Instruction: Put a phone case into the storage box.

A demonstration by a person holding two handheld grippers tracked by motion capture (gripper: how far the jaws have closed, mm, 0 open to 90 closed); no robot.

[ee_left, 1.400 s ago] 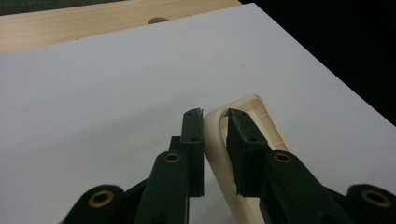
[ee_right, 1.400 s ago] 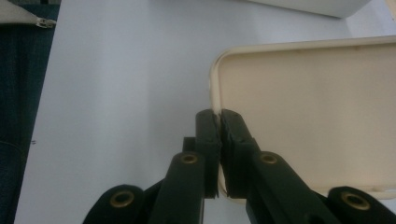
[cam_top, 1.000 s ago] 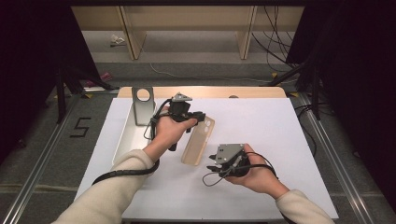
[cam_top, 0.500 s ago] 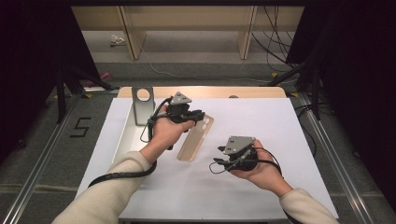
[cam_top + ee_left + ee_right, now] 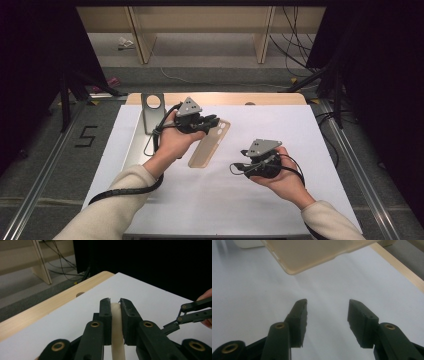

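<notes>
- The right gripper (image 5: 246,161) sits nearest, over the white worktop (image 5: 300,130); its jaws have just been opening, nothing between them.
- Beyond, the left gripper (image 5: 212,121) clamps the translucent beige plastic phone case (image 5: 207,146), held above the worktop.

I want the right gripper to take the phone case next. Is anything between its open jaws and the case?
Nothing visible. The right gripper stands open over bare white table, apart from the phone case, which the left gripper holds clamped by its edge.
</notes>
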